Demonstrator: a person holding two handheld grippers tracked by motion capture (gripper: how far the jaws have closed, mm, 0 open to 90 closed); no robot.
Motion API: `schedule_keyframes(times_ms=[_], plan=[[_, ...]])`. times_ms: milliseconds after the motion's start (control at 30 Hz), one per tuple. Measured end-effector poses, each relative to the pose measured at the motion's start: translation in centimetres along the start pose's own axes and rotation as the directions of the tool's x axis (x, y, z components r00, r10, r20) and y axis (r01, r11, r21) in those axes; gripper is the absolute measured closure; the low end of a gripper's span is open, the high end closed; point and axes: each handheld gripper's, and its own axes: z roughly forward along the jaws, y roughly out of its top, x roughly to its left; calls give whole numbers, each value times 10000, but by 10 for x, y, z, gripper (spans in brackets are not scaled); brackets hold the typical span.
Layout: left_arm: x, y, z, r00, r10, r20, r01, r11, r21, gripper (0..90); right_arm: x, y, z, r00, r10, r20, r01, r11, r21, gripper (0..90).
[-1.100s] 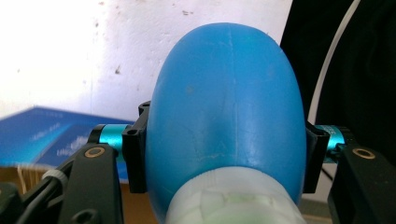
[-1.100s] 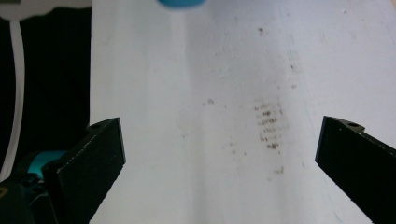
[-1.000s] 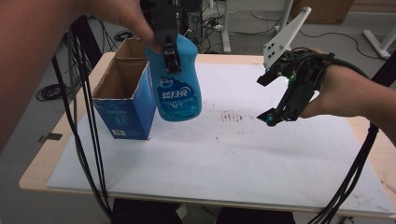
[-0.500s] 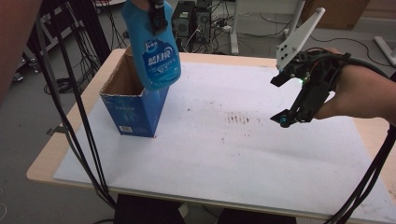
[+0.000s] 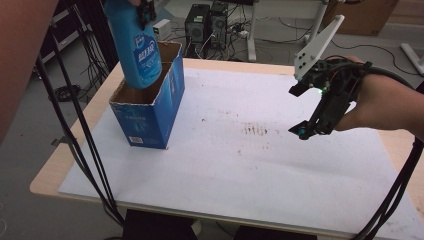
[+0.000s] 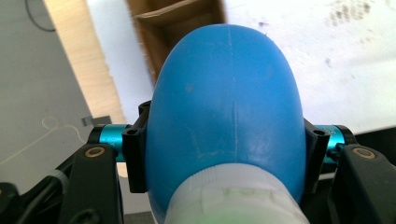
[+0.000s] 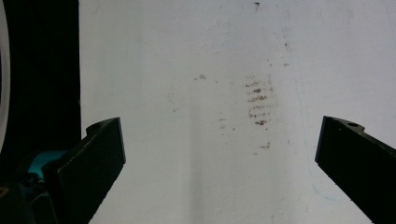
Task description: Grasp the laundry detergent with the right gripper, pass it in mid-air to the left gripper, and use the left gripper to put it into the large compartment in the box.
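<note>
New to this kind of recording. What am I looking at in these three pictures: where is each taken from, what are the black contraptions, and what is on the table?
There is no robot here: a person holds a two-jaw gripper in each hand. The high view looks down on the table from a fixed camera. There the left gripper holds a blue bottle with its bottom at the open top of a blue cardboard box, which stands on a white sheet covering the table. The right gripper hangs above the sheet near some brown smudges.

The other two pictures come from cameras riding on the grippers. The left gripper view looks along the bottle, clamped between the jaws, down toward the box. The right gripper view shows its jaws wide apart, holding nothing, over the smudges.
</note>
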Motion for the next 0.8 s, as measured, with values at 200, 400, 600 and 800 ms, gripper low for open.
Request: schedule_keyframes(times_ms=[200,400,600,800], plan=[[9,2,18,9999,85,137,-88,9997,237,379,0,0,1,10000,16,-2,-16,10000,27,6],[6,6,48,9912,1290,291,-1304,9901,520,379,-2,1,2,10000,18,13,-18,10000,46,6],[3,7,80,9610,2726,465,-2751,9595,605,380,-1,-1,2,10000,11,10,-11,10000,-35,6],[1,7,109,9038,4277,150,-4278,9021,560,380,-1,-4,4,9999,117,-5,-117,9999,33,6]])
